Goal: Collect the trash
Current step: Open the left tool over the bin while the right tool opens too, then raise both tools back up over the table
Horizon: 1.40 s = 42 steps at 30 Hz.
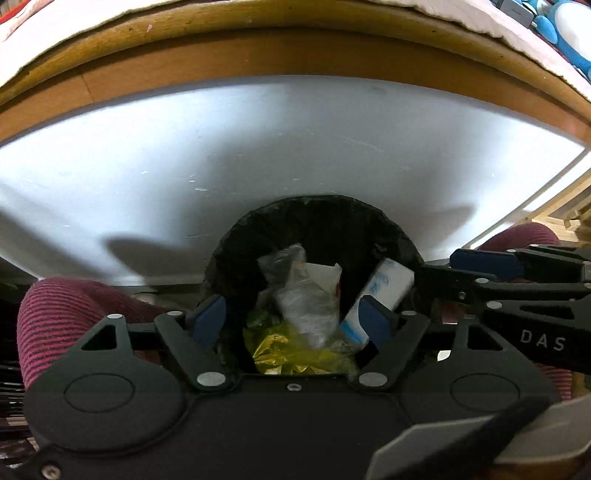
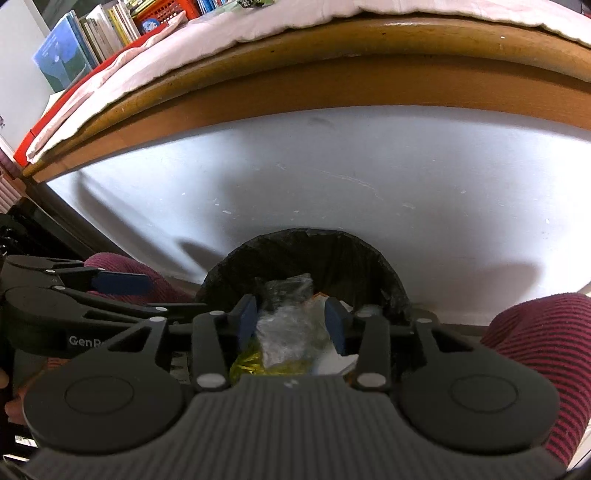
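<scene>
While both pairs of blue-padded fingers stand apart and grip nothing, the left gripper [image 1: 291, 319] and right gripper [image 2: 292, 319] hang side by side over a round trash bin [image 1: 402, 243] lined with crinkled black plastic. Inside the bin lie crumpled clear plastic wrap [image 1: 306, 299], a tilted white and blue carton [image 1: 384, 286], and shiny yellow foil [image 1: 284, 350]. The person's knees in maroon ribbed fabric [image 1: 55, 314] flank the bin. Behind it rises a smooth, scuffed white panel [image 2: 332, 184] under a curved wooden edge [image 2: 332, 70] topped with white cloth. Books [image 2: 99, 33] stand at the upper left.
</scene>
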Available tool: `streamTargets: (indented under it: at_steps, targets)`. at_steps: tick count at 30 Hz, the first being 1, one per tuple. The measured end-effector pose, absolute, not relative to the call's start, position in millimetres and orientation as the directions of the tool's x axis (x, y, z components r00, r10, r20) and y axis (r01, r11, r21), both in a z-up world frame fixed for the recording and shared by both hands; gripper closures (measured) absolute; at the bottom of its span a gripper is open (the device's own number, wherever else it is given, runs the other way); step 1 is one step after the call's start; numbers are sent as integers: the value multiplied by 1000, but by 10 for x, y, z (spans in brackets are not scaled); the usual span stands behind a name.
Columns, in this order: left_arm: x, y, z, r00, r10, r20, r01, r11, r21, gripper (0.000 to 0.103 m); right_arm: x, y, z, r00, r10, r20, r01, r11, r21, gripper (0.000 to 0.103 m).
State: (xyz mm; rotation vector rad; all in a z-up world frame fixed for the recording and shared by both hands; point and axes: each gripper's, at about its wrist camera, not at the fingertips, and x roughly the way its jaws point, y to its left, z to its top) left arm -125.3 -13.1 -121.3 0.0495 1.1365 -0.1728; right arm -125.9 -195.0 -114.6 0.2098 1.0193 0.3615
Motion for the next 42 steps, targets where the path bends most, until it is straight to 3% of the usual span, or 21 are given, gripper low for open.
streamTargets:
  at_steps: [12, 20, 24, 33, 42]
  targets:
    - [-1310, -161, -1001, 478, -107, -872, 174, 984, -25, 24, -1281, -2005, -1000, 509, 400, -762, -230, 916, 328, 39]
    - [-1373, -80, -460, 591, -196, -782, 228, 971, -71, 18, -1284, -2193, -592, 596, 481, -642, -336, 876, 345, 34]
    - [-1371, -1, -121, 665, -228, -711, 223, 969, -102, 16, -1167, -2421, -392, 630, 540, -558, -341, 838, 425, 29]
    - [-1080, 182, 348, 783, -183, -595, 153, 983, -102, 12, -910, -2555, 41, 742, 484, -464, -368, 873, 321, 21]
    - [-628, 281, 460, 827, -139, -545, 105, 990, -95, 12, -631, -2566, 188, 800, 404, -445, -335, 914, 228, 17]
